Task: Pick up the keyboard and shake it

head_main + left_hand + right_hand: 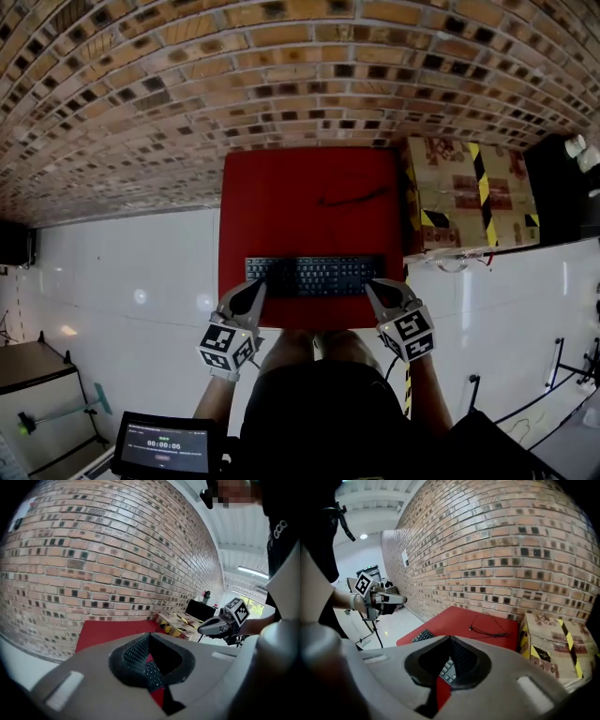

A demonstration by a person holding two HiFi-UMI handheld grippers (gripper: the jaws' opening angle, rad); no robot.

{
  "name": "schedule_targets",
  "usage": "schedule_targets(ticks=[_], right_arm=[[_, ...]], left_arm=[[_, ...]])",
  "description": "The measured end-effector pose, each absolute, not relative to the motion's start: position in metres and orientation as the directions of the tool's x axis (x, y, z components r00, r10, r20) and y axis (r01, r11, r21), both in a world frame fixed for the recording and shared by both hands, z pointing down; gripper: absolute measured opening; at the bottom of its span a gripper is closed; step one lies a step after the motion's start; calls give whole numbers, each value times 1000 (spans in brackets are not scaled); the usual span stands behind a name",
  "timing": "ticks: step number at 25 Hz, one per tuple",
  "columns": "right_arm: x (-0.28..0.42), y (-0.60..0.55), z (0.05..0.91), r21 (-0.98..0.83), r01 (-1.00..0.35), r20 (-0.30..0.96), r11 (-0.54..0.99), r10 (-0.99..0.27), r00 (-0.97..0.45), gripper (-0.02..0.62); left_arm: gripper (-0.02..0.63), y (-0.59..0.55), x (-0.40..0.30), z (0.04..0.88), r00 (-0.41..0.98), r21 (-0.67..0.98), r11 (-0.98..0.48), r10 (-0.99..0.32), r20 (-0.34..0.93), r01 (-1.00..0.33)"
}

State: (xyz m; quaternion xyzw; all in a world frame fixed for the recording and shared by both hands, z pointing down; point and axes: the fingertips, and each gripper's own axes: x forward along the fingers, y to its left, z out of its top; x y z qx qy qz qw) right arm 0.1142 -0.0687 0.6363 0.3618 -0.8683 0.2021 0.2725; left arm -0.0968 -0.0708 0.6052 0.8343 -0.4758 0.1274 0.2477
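**Both grippers closed and empty at the keyboard ends**

The keyboard (314, 276) lies flat on the red table (300, 187), along its near edge, not lifted. Left gripper (253, 286): jaws pressed together with nothing between them, tip at the keyboard's left end. Right gripper (376, 287): same, jaws together and empty, tip at the right end. I can't tell whether either tip touches the keyboard. A black cable (354, 198) lies farther back on the table, apart from the keyboard. A cardboard box (469, 192) with yellow-black tape sits just right of the table. Brick wall (281, 75) behind.
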Motion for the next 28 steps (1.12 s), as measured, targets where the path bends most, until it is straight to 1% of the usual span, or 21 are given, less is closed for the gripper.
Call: schedule_targets(ticks=[8,10,11,12,13,15,16,18,19,22,23,27,28], right_arm=[[133,-62,660,-183,-769,668,613,-497,-555,-7],[141,-62,673,-199,-794,689,575,-494,-530,35],[146,-63,683,-205,-810,705,550,-490,-512,57],[151,-63,695,-212,-824,727,525,-479,-492,94],[156,-63,710,-219,-836,752,503,-459,-473,143],[165,-64,745,-230,-858,806,460,-404,-433,231],[169,-64,763,-237,-870,831,433,-374,-412,261],[175,-66,795,-256,-891,870,376,-312,-382,306],[176,-68,808,-264,-898,883,352,-285,-372,345],[175,-74,842,-268,-914,912,306,-225,-342,397],[176,-77,851,-263,-919,921,294,-206,-330,411],[180,-87,871,-217,-936,948,278,-171,-270,432],[181,-90,873,-192,-940,953,283,-175,-248,438]], left_arm=[[17,-72,-98,628,494,347,-362,-730,472,-865],[17,-72,-104,644,492,376,-332,-711,502,-865],[50,-71,-108,657,491,387,-318,-693,529,-866],[94,-70,-114,673,488,393,-304,-668,562,-868],[126,-69,-121,692,485,398,-289,-638,598,-871],[215,-67,-134,731,487,423,-253,-566,665,-870],[260,-67,-140,750,491,439,-232,-528,693,-868],[309,-67,-151,780,494,461,-192,-459,738,-866],[331,-67,-156,792,492,464,-176,-427,759,-868],[386,-65,-169,828,479,464,-132,-338,810,-876],[394,-66,-171,838,480,468,-116,-317,818,-876],[394,-77,-167,862,495,491,-87,-276,824,-867],[380,-80,-166,867,492,487,-91,-272,827,-869]])
